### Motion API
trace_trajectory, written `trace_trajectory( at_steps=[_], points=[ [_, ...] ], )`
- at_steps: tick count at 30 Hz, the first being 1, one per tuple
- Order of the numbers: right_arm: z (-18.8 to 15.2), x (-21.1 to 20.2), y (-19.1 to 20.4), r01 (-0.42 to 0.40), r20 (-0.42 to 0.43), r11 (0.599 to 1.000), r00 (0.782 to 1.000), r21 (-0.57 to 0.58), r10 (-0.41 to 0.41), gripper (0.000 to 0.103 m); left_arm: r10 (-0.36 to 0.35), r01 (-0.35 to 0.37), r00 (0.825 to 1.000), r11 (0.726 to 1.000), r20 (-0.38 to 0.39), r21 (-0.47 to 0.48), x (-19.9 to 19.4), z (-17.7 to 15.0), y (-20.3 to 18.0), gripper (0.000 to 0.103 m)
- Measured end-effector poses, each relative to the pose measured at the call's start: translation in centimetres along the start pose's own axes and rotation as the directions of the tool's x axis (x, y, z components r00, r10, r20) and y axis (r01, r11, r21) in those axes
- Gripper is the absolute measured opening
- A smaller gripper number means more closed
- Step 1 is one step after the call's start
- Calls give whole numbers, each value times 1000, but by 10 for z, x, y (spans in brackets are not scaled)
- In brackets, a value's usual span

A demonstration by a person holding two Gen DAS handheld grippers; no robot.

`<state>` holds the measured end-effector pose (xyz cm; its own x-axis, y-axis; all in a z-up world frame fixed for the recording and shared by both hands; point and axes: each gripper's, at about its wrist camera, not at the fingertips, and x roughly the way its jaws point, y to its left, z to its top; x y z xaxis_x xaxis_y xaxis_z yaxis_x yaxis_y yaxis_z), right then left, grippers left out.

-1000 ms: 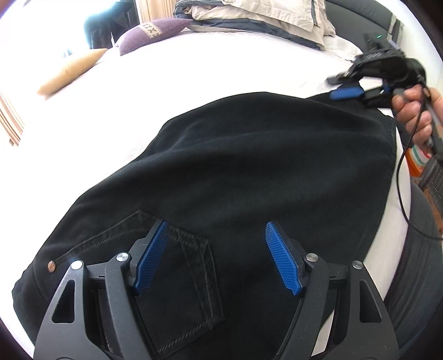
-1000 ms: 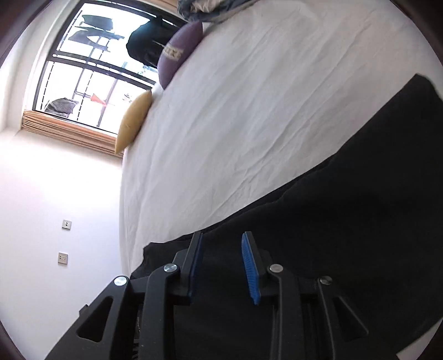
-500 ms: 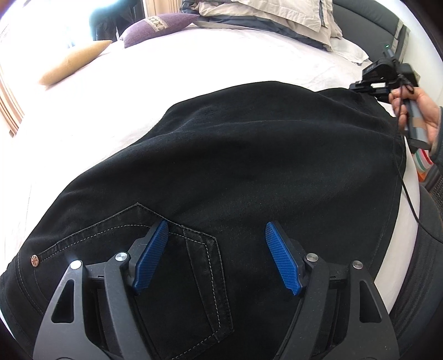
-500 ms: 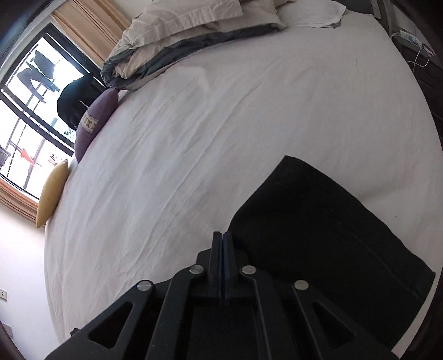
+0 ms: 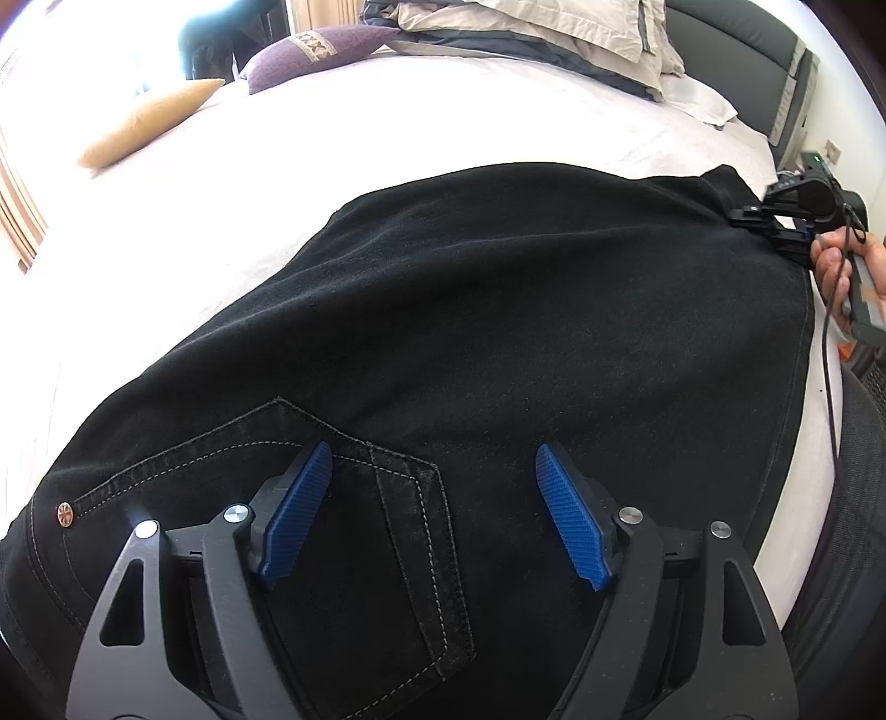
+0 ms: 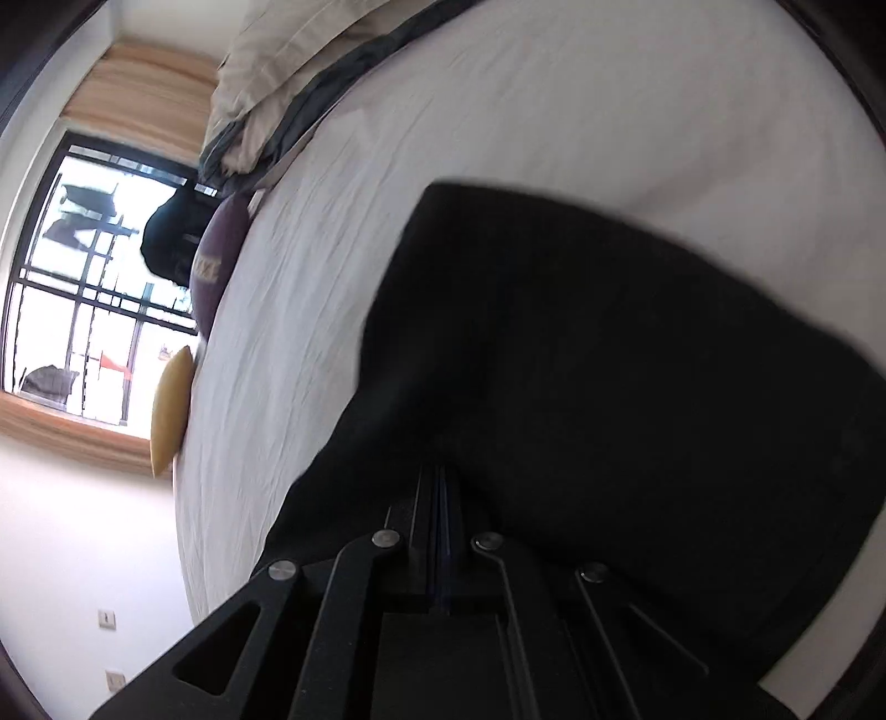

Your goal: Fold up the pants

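While the black jeans (image 5: 498, 332) lie spread across the white bedsheet (image 5: 387, 122), the left gripper (image 5: 434, 515) hovers just above their back pocket (image 5: 354, 498) with its blue pads (image 5: 296, 515) wide apart and nothing between them. At the far leg end, the right gripper (image 5: 775, 230) has its jaws pressed together, pinching the hem of the jeans (image 6: 609, 360); the right wrist view shows the fingers (image 6: 440, 531) closed with dark fabric at their tips. A yellow cushion (image 5: 149, 119) and a purple cushion (image 5: 315, 55) rest near the window side, with stacked pillows (image 5: 542, 27) by the headboard.
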<state>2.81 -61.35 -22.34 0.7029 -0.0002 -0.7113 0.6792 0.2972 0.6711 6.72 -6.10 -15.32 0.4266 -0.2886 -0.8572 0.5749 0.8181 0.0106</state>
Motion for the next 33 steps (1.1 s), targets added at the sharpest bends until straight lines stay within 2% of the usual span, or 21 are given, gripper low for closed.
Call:
trace_trajectory(
  at_steps=[2, 4, 5, 6, 8, 10, 11, 12, 14, 15, 16, 17, 18, 20, 21, 22, 25, 27, 29, 32, 33],
  points=[
    [16, -24, -10, 71, 71, 997, 995, 22, -72, 0, 4, -4, 1000, 1000, 3, 2, -1, -1, 0, 76],
    [19, -48, -1, 199, 134, 980, 971, -1, -197, 0, 4, -4, 1000, 1000, 4, 1, -1, -1, 1, 76],
    [18, -61, 3, 231, 156, 973, 961, -1, -228, 7, 4, -4, 1000, 1000, 3, 0, -1, -2, 2, 76],
    [13, -71, 9, 184, 157, 983, 971, -2, -181, 11, 4, -4, 1000, 1000, 3, -1, -1, -1, 2, 76],
    [-4, -84, 20, -2, 97, 999, 995, -51, 7, 13, 7, -7, 1000, 1000, 3, -1, -1, -1, 3, 77],
    [-28, -73, 41, -121, -16, 987, 993, -110, 120, 26, 10, -10, 1000, 1000, 3, 0, 0, 0, 3, 78],
    [-39, -61, 47, -154, -76, 981, 986, -118, 146, 33, 10, -10, 1000, 1000, 3, 1, 0, 0, 3, 78],
    [-48, -49, 46, -163, -122, 980, 981, -115, 149, 33, 10, -10, 1000, 1000, 2, 1, 0, 1, 3, 78],
    [-55, -22, 34, -77, -174, 992, 983, -104, 58, 33, 9, -9, 1000, 1000, 1, -2, 0, 1, 4, 78],
    [-52, -15, 19, -23, -159, 997, 987, -80, 10, 10, 7, -7, 1000, 1000, 1, -3, -1, 0, 4, 78],
    [-45, -15, 6, -7, -131, 999, 991, -53, 0, 0, 6, -5, 1000, 1000, 1, -5, -2, -2, 5, 78],
    [-40, -24, -5, -3, -80, 999, 997, -40, 0, 0, 3, -3, 1000, 1000, 1, -6, -4, -4, 7, 78],
    [-32, -34, -5, 63, -18, 997, 998, -51, -64, 0, 4, -4, 1000, 1000, 1, -9, -5, -8, 9, 78],
    [-27, -63, 4, 199, 84, 976, 978, -84, -192, 3, 3, -3, 1000, 1000, 2, -19, -11, -16, 14, 78],
    [-28, -73, 14, 196, 107, 975, 977, -104, -184, 9, 7, -7, 1000, 1000, 3, -24, -15, -20, 16, 78],
    [-31, -76, 30, 132, 95, 981, 988, -144, -119, 9, 9, -9, 1000, 999, 6, -31, -19, -23, 18, 78],
    [-77, -55, 94, -59, -86, 943, 996, -327, 32, 12, 11, -9, 1000, 997, 15, -80, -31, -25, 26, 78],
    [-131, -22, 141, -224, -279, 884, 954, -411, 111, 19, 4, 2, 999, 994, 51, -109, -37, -14, 32, 78],
    [-189, 18, 182, -361, -469, 828, 872, -430, 136, 21, 19, -9, 997, 992, 78, -127, -38, 0, 40, 78],
    [-260, 77, 229, -468, -647, 773, 756, -429, 98, 22, 46, -36, 997, 987, 55, -159, -28, 5, 55, 78],
    [-275, 96, 236, -464, -674, 781, 735, -419, 75, 22, 51, -43, 998, 985, 46, -165, -27, 2, 59, 78]
  ],
)
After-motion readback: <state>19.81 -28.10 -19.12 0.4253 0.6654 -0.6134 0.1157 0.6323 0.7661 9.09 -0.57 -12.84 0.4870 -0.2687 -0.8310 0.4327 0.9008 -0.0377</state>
